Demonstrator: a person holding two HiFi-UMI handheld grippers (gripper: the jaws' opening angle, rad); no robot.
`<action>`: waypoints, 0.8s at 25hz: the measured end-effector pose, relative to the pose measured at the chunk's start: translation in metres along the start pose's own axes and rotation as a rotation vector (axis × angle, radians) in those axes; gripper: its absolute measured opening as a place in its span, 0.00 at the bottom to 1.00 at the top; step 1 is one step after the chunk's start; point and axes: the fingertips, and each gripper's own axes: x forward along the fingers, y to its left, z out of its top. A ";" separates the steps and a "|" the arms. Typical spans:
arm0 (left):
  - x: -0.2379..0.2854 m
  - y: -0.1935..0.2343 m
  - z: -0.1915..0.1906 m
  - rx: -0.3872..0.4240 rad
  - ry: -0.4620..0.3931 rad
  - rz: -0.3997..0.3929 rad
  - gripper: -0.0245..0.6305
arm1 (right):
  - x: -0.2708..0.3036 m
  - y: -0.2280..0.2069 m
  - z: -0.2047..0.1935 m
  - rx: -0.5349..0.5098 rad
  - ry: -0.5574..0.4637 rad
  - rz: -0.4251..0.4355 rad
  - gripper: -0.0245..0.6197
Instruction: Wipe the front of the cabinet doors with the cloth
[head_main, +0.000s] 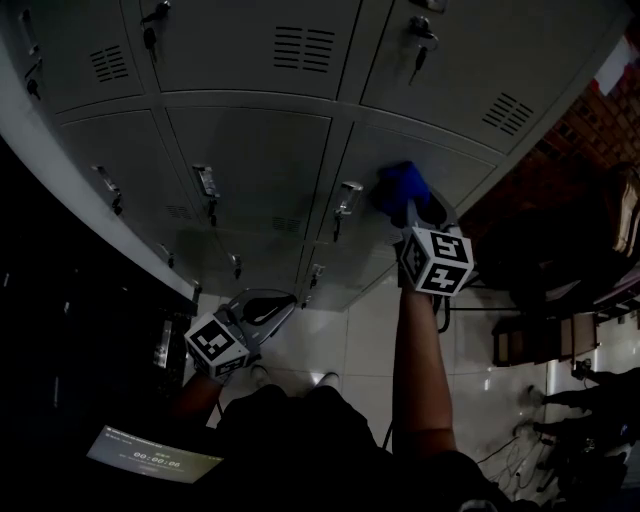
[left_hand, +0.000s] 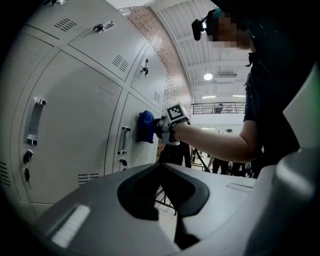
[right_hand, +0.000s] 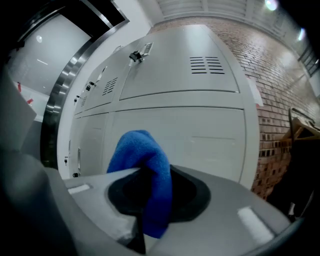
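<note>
Head view: right hand-held gripper (head_main: 412, 207) pinches one blue cloth (head_main: 397, 184) against a door (head_main: 455, 160); left hand-held gripper (head_main: 270, 308) closed.

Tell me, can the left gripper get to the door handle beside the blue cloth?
Probably yes: the left gripper is empty and nothing stands between it and the handle.

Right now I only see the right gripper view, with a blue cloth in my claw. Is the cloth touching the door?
Observer: Yes. The left gripper view shows the cloth pressed against the door.
Operator: Is a handle close?
Observer: Yes, a handle stands just beside the cloth.
Operator: What's my other claw doing?
Observer: The left claw is shut and empty, held low, away from the cabinet.
</note>
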 end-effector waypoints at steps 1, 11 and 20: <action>0.004 -0.002 0.001 0.001 -0.001 -0.007 0.04 | -0.004 -0.012 -0.002 0.005 0.002 -0.020 0.15; 0.036 -0.019 0.003 0.007 -0.002 -0.049 0.04 | -0.038 -0.121 -0.026 0.084 0.016 -0.197 0.15; 0.044 -0.025 0.000 0.005 0.006 -0.056 0.04 | -0.052 -0.140 -0.036 0.105 0.001 -0.222 0.15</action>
